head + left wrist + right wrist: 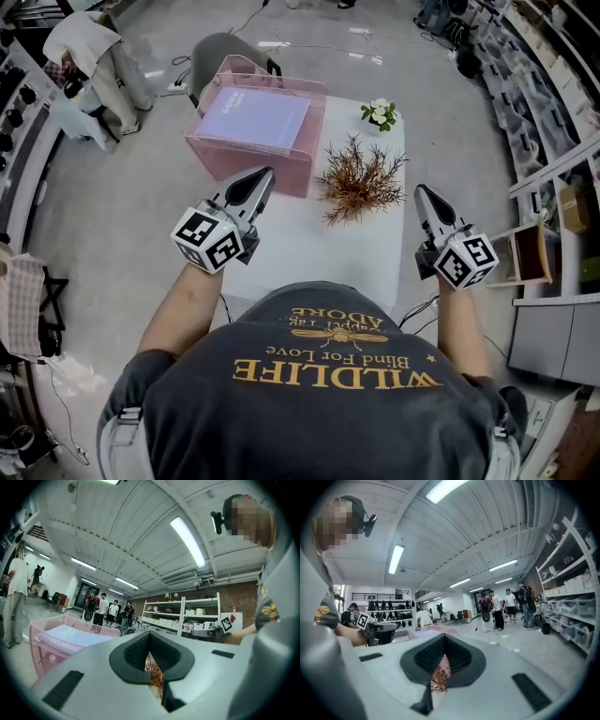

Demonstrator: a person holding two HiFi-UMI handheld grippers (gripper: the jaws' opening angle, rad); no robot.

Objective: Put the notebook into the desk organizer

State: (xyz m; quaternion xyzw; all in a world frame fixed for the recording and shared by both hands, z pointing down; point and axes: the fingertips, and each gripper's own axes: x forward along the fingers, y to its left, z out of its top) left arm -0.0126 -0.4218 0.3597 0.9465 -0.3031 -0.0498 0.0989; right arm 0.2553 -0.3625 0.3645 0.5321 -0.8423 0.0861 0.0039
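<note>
The pink mesh desk organizer (pixel 246 157) stands at the far left of the white table (pixel 309 253). A lavender notebook (pixel 255 117) lies flat in its top. My left gripper (pixel 265 174) hovers just in front of the organizer, pointing at it, shut with nothing held. My right gripper (pixel 421 191) hangs over the table's right edge, also shut and empty. In the left gripper view the jaws meet at the tip (pixel 149 637), with the organizer (pixel 47 648) and notebook (pixel 75 634) low at the left. The right gripper (pixel 444 639) shows its jaws together too.
A dried brown plant (pixel 359 180) stands mid-table between the grippers. A small white flower pot (pixel 380 113) sits at the far right corner. A grey chair (pixel 217 52) is behind the organizer. Shelving (pixel 553 178) lines the right side. People stand far off (pixel 101 609).
</note>
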